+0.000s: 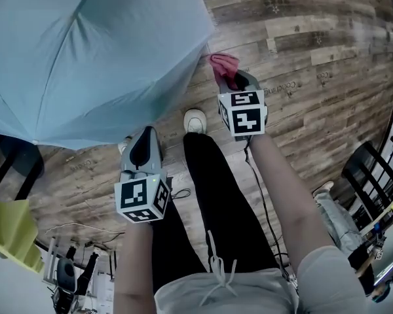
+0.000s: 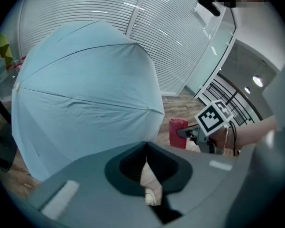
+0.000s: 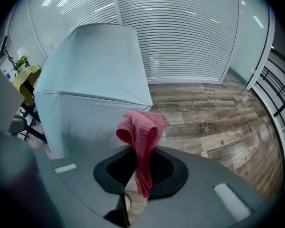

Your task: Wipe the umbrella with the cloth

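The open light-blue umbrella fills the upper left of the head view, canopy toward me; it also shows in the left gripper view, umbrella, and the right gripper view, umbrella. My right gripper is shut on a pink-red cloth, which sticks up from the jaws as a bunched wad, cloth. The cloth hangs just right of the canopy's edge, apart from it. My left gripper is shut and holds nothing, just below the canopy's near rim. From the left gripper view I see the cloth and the right gripper's marker cube.
Wooden plank floor runs under everything. My white shoe stands near the umbrella's rim. A black chair and a yellow-green sheet are at left, a black metal rack at right. A wall of blinds stands behind the umbrella.
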### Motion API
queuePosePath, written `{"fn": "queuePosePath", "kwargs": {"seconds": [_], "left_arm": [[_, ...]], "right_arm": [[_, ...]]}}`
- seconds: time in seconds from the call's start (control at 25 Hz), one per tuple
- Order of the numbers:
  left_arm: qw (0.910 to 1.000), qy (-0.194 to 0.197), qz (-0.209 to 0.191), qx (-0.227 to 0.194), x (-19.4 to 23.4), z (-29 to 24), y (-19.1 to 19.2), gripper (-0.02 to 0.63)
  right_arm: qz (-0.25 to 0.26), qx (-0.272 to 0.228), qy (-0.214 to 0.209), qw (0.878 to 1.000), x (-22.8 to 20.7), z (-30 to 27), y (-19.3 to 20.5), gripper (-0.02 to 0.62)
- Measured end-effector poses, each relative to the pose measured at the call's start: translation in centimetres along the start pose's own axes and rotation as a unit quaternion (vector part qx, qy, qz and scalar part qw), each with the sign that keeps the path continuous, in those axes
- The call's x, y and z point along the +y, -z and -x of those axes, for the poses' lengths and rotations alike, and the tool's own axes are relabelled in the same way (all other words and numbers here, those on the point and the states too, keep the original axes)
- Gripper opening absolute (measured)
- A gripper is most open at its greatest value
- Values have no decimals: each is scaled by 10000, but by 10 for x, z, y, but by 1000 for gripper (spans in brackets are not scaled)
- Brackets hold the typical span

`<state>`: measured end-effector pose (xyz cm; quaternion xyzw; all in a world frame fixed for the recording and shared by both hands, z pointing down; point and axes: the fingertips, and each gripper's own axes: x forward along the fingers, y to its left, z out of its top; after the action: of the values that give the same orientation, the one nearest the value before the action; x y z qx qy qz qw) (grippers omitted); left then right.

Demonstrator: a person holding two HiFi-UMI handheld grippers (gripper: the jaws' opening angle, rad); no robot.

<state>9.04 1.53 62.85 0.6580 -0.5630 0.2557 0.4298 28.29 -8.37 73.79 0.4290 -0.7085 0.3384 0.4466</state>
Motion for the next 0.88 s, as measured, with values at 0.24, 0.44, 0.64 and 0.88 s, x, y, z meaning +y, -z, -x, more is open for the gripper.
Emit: {"fn": "queuePosePath", "kwargs": {"seconds": [0.24, 0.44, 0.64, 0.88], "left_arm": [[9993, 121, -151, -334, 8, 50, -28, 8], [9979, 200, -268, -557, 36, 116, -56, 6], [9958, 250, -265, -837, 62, 188, -89, 8], [9881, 75, -374, -1492, 98, 283, -159, 8]], "right_arm": [[168, -238, -64, 9996, 53, 72, -6, 57], [171, -578, -145, 9981, 119, 139, -40, 57], [179, -991, -343, 9943, 189, 207, -86, 57], [45, -1491, -477, 9877, 274, 288, -142, 57]]}}
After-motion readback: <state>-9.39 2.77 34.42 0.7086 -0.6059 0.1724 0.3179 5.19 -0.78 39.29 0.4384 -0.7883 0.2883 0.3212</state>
